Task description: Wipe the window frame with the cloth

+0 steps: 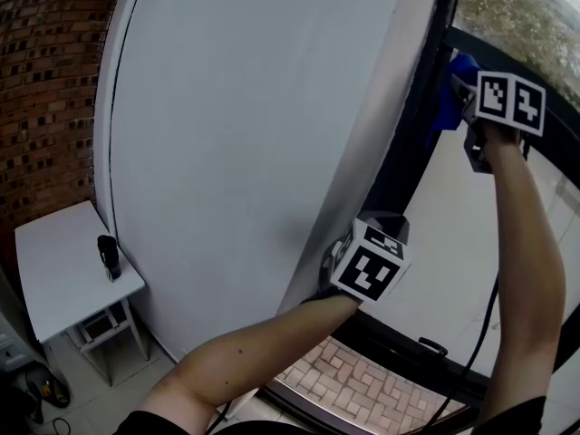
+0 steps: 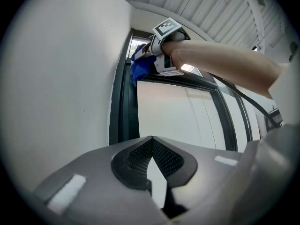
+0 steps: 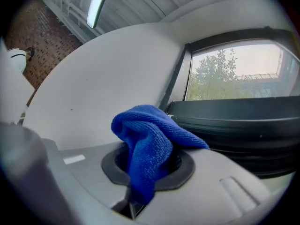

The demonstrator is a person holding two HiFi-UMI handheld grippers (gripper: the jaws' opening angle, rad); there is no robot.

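No readable text, label, brand, number or sign shows in any of the three views.

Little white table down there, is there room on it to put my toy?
Yes. Most of the white table top is bare: the whole stretch from the brick wall side across to the small black object. It gets crowded only at the edge nearest the big white wall, where that object stands.

White side table [image 1: 56,265], brick wall [image 1: 45,80], trees outside [image 3: 215,76]
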